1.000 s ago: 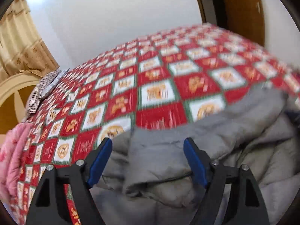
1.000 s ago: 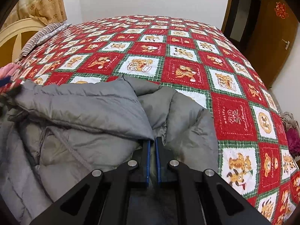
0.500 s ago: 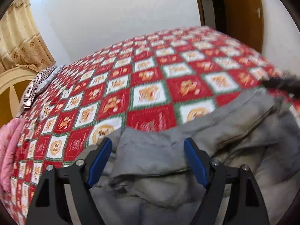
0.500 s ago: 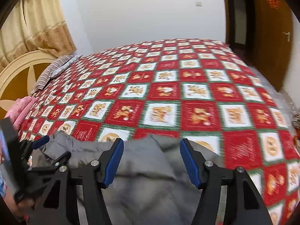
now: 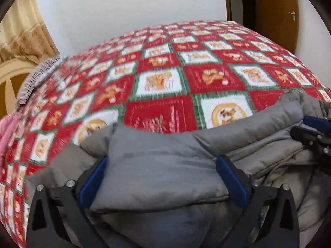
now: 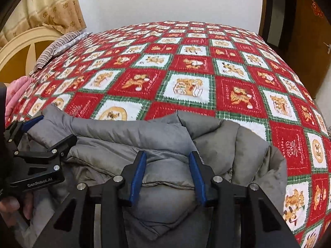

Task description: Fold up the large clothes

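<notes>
A grey padded jacket [image 5: 258, 136] lies bunched at the near edge of the bed, also seen in the right wrist view [image 6: 115, 132]. My left gripper [image 5: 162, 161] is low over its left part, jaws wide and still opening, with a thick fold between the blue pads but not squeezed. In the right wrist view the left gripper [image 6: 55, 128] shows at the left, a hand [image 6: 12, 206] holding it. My right gripper [image 6: 167, 155] straddles a puffy fold in the middle; its jaws are closing, and I see no clear pinch. The right gripper [image 5: 310, 128] also shows at the left view's right edge.
The bed carries a red, white and green patchwork quilt [image 6: 186, 86]. A striped pillow [image 6: 55, 47] and a cream headboard [image 6: 18, 47] are at the far left, with pink cloth [image 6: 16, 91] at the left edge. A brown door [image 6: 306, 41] stands on the right.
The right gripper was shut on the jacket, let go and opened wide, then narrowed around a fold. The left jaws widened and sank onto the jacket. The jacket's top edge now lies straighter.
</notes>
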`<state>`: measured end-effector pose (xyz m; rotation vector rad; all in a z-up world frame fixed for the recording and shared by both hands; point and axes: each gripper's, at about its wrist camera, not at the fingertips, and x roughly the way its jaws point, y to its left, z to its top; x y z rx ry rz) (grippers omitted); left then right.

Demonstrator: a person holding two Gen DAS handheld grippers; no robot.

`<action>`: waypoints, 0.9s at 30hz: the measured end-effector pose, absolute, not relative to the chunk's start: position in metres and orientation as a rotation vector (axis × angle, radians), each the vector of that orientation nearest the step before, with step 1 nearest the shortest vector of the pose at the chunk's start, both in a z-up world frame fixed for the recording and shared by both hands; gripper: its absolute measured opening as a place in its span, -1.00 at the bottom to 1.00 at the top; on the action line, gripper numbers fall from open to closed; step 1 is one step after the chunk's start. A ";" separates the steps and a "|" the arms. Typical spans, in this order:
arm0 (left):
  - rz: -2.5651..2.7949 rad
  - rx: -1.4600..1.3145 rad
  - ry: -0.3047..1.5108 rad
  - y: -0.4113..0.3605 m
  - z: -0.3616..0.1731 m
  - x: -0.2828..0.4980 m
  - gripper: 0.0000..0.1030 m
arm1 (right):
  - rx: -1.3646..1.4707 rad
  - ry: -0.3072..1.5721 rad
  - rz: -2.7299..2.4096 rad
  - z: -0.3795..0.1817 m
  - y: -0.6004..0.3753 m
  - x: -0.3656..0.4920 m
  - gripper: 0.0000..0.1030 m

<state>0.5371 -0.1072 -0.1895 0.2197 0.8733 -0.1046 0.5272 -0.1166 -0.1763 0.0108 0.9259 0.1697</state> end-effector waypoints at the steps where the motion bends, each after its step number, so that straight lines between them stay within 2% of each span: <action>1: -0.109 0.199 0.878 -0.105 -0.191 0.539 1.00 | 0.008 0.926 0.171 -0.178 -0.116 0.528 -0.14; 27: -0.117 0.178 0.885 -0.105 -0.201 0.545 1.00 | -0.046 0.880 0.135 -0.195 -0.107 0.524 -0.13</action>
